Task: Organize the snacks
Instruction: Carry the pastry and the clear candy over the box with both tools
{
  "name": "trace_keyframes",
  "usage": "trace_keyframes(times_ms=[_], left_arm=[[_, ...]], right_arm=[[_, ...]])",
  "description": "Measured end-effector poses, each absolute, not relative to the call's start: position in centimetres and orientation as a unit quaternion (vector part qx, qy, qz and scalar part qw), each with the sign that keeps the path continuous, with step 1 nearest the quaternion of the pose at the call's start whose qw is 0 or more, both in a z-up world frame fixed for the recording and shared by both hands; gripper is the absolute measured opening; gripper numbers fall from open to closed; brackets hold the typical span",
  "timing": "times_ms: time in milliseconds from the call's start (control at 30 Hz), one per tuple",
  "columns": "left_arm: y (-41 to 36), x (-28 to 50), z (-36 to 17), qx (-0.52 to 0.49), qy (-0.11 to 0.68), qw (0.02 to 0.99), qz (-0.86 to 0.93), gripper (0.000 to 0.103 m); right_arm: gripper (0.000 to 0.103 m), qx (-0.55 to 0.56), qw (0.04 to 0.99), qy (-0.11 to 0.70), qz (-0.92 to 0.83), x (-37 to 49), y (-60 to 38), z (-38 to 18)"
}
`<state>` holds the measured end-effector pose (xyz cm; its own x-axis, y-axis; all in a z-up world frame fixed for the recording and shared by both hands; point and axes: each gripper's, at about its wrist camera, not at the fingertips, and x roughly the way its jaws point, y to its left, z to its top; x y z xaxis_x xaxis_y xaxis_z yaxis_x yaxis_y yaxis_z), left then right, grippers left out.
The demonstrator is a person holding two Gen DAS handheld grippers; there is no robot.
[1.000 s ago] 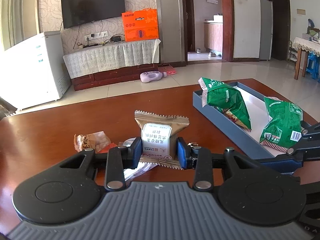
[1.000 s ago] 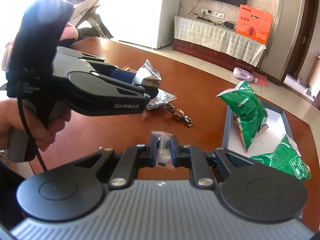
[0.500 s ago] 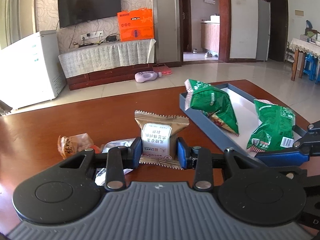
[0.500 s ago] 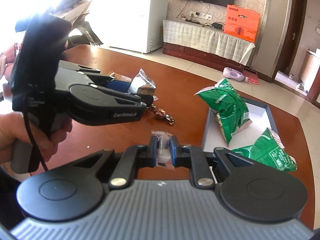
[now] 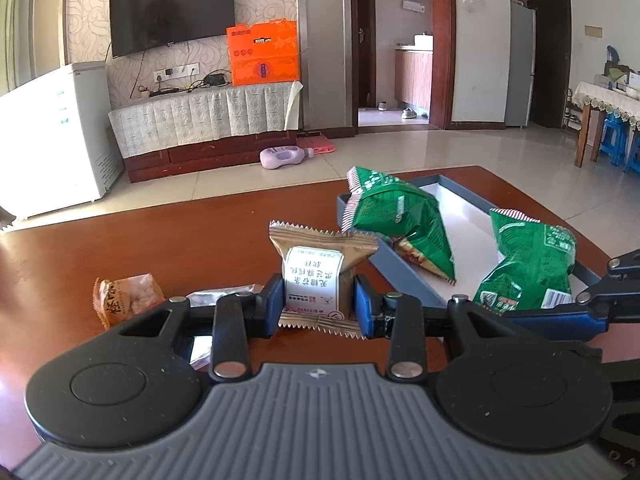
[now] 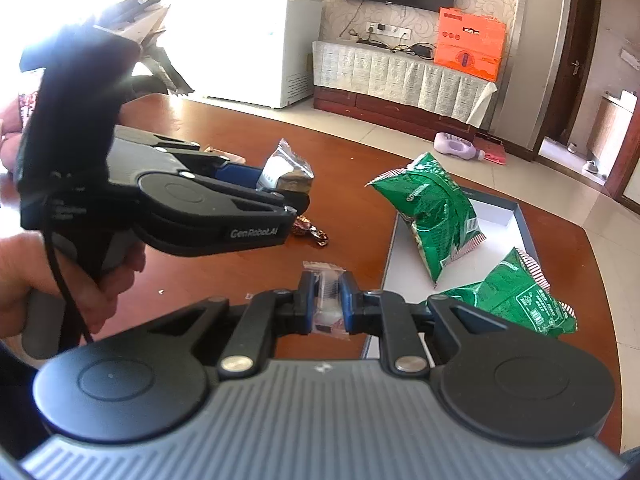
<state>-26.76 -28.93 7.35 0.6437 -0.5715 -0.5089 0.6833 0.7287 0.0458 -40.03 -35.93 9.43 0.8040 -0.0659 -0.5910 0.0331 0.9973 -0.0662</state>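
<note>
My left gripper (image 5: 316, 304) is shut on a brown snack packet with a white label (image 5: 316, 276), held above the table left of the grey tray (image 5: 404, 276). That same packet (image 6: 286, 170) shows in the right wrist view, clamped in the left gripper (image 6: 280, 184). My right gripper (image 6: 325, 306) is shut on a small clear-wrapped candy (image 6: 326, 300), just left of the tray's (image 6: 516, 216) near corner. Two green snack bags (image 5: 404, 220) (image 5: 532, 260) lie in the tray, seen also in the right wrist view as green bags (image 6: 432, 208) (image 6: 516, 300).
On the brown table (image 5: 160, 248) lie an orange-wrapped snack (image 5: 124, 298), a silver wrapper (image 5: 224, 294) and a dark foil candy (image 6: 310, 230). A person's hand (image 6: 48, 276) holds the left gripper's handle. The table edge runs behind the tray, with floor beyond.
Both grippers have drifted right toward the tray, each keeping its grip. The tray and green bags now sit closer to centre in both views.
</note>
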Motion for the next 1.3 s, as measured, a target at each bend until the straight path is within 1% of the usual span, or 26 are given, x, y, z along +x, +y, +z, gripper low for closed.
trace_keyframes(times_ms=[400,667,1300], left_arm=[[-31.3,-27.3,8.5,0.122,0.217,0.894,-0.373,0.042],[-34.4,-27.4,8.9,0.117,0.207,0.887,-0.395,0.042],[-41.6,-25.3,7.8,0.098,0.240,0.865,-0.430,0.043]], right_arm=[[0.016,-0.005,0.950,0.306,-0.065,-40.4,-38.4,9.6],[0.016,0.015,0.947,0.304,-0.099,-40.6,-40.7,9.5],[0.016,0.019,0.938,0.326,-0.119,-39.7,-42.0,7.9]])
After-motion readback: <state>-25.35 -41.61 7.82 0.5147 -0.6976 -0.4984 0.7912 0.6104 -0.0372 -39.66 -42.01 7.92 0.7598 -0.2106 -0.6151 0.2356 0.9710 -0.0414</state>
